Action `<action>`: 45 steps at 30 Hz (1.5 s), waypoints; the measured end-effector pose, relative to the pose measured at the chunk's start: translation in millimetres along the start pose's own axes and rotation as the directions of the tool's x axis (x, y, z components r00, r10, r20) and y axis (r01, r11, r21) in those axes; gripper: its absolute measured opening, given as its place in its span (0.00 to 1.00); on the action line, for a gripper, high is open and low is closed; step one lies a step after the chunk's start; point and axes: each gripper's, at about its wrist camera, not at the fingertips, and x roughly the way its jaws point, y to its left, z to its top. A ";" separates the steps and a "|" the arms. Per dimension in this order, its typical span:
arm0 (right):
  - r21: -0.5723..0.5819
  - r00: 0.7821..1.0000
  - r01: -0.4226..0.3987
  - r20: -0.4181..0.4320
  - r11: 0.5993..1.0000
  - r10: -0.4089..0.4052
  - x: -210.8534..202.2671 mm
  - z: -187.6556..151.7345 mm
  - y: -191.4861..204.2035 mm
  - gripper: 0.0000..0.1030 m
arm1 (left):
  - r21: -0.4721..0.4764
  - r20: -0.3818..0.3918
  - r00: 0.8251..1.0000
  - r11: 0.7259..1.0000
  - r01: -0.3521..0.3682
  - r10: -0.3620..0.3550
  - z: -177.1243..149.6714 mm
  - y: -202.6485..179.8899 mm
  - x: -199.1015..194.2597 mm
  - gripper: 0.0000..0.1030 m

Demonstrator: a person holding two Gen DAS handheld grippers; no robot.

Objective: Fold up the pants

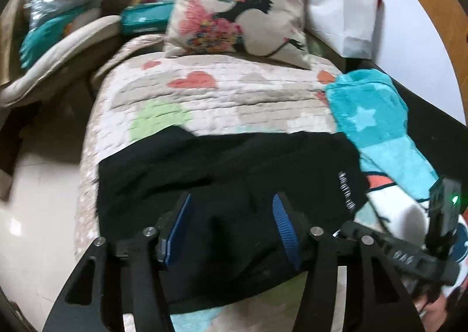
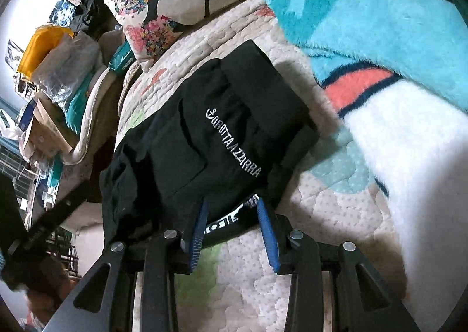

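Clearly the risk lies in the grip, or the lack of one: the black pants point(image 1: 222, 185) lie bunched across the quilt point(image 1: 204, 97), ahead of and partly under both sets of jaws, and neither tool has cloth pinched. The left gripper point(image 1: 232, 200) stands wide open, its blue pads hovering over the near folds with fabric between them but no visible contact, so closing from here may catch only a top layer and drag the stack askew. The right gripper point(image 2: 232, 206) is also open, a bit narrower, with the printed waistband point(image 2: 228, 219) lying between its pads at the hem nearest it; whether the pads touch it cannot be told. If it shuts on the band alone, the layers beneath may slide and undo the fold. Just right of the right jaws, the fleece blanket point(image 2: 380, 24) lies close to the pants, and a sweep that way could snag it. Beyond both jaws the pillow point(image 1: 234, 7) sits well apart and poses little trouble.
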 end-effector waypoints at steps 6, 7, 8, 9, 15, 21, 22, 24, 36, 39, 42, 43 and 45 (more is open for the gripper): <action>0.035 1.000 -0.010 0.025 0.999 0.009 3.1 6.2 -9.1 0.38 | 0.105 -0.081 0.996 0.993 0.052 -0.044 40.1 -51.3 39.6 0.55; 0.041 1.000 -0.015 0.028 0.999 0.013 4.1 6.9 -10.4 0.38 | 0.119 -0.090 0.995 0.991 0.054 -0.044 44.6 -58.9 46.2 0.55; 0.048 0.999 -0.021 0.032 0.999 0.020 5.4 7.8 -11.3 0.38 | 0.138 -0.105 0.994 0.989 0.057 -0.043 49.9 -69.0 55.5 0.55; 0.053 0.999 -0.028 0.038 0.998 0.026 6.7 8.7 -11.7 0.38 | 0.153 -0.122 0.992 0.986 0.058 -0.039 54.9 -78.6 65.7 0.55; 0.065 0.995 -0.073 0.068 0.995 0.069 12.5 11.3 -9.4 0.49 | 0.132 -0.194 0.977 0.985 0.114 -0.087 83.7 -115.9 122.6 0.55; 0.065 0.995 -0.057 0.081 0.996 0.052 20.5 16.2 -13.5 0.46 | 0.160 -0.291 0.947 0.969 0.187 -0.135 94.1 -143.7 170.5 0.55; 0.054 0.996 -0.050 0.082 0.997 0.046 22.3 17.3 -12.5 0.45 | 0.165 -0.320 0.937 0.965 0.205 -0.144 93.4 -148.3 178.6 0.55; 0.015 0.997 -0.029 0.079 0.999 0.028 24.8 18.7 -7.1 0.42 | 0.187 -0.340 0.931 0.960 0.207 -0.134 91.0 -154.7 186.1 0.55; -0.200 0.981 -0.108 0.137 0.974 0.137 -7.0 22.6 48.1 0.09 | 0.192 -0.253 0.938 0.937 0.290 -0.239 93.0 -120.7 116.9 0.16; -0.295 0.972 -0.141 0.139 0.945 0.189 -22.0 18.1 79.0 0.09 | 0.131 -0.201 0.935 0.938 0.322 -0.293 97.5 -91.6 83.6 0.16; -0.407 0.970 -0.155 0.111 0.900 0.217 -26.8 8.1 113.3 0.09 | 0.052 -0.134 0.931 0.936 0.348 -0.339 98.5 -49.9 48.0 0.16; -0.437 0.970 -0.160 0.094 0.885 0.223 -25.1 5.5 124.7 0.09 | 0.029 -0.117 0.932 0.937 0.349 -0.344 101.1 -38.2 41.7 0.16; -0.498 0.972 -0.176 0.052 0.849 0.231 -16.8 -4.1 149.8 0.09 | -0.028 -0.073 0.939 0.942 0.336 -0.337 94.4 -2.8 26.6 0.16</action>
